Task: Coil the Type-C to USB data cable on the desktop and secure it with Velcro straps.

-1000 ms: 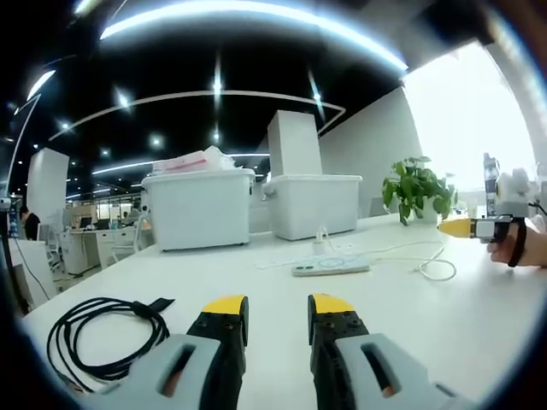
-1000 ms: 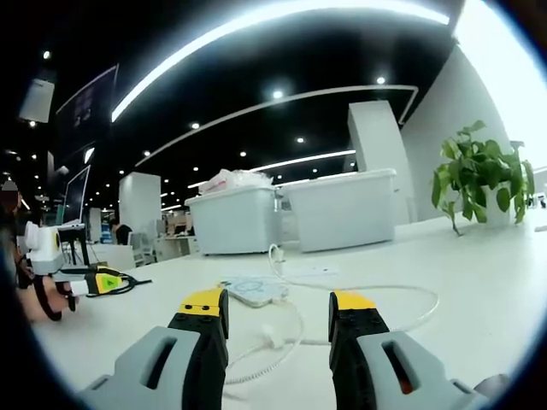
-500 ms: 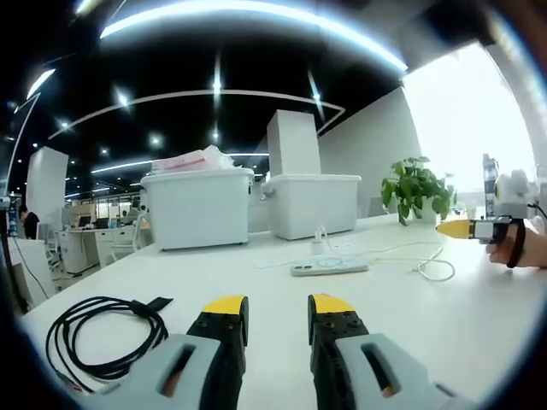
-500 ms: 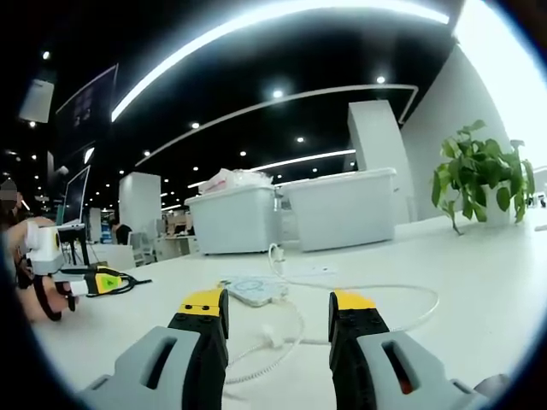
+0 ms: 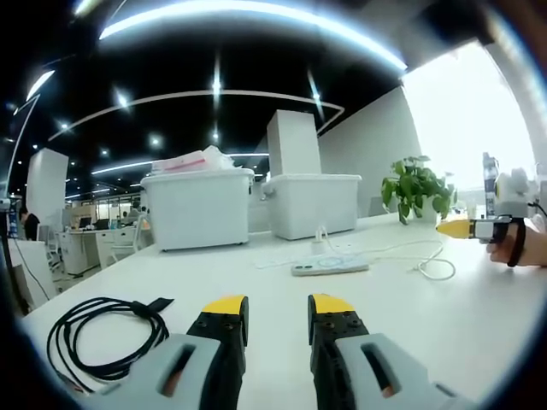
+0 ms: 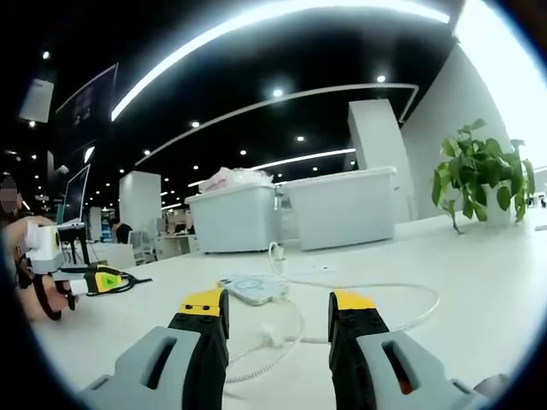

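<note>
Almost nothing has changed across the last second: both views sit where they were, and nothing on the white tabletop has shifted, which suggests the work has not really begun, with the cable uncoiled by neither claw and no strap fastened. Two large white storage bins stand at the upper middle of the left gripper view, a potted plant to their right, and a white power strip with its white cord lies on the tabletop in front of them. The task's thing, the black data cable, lies in a loose loop at the lower left of the left gripper view, with what looks like a dark Velcro strap at its upper end, though that is too small to be sure of. The left claw hovers level and low over the tabletop, just right of the cable, jaws apart and holding nothing. The right claw is posed the same way, released and empty, pointing over the white cord toward the power strip. In the right gripper view the left claw shows small at the left edge, held in a hand.
</note>
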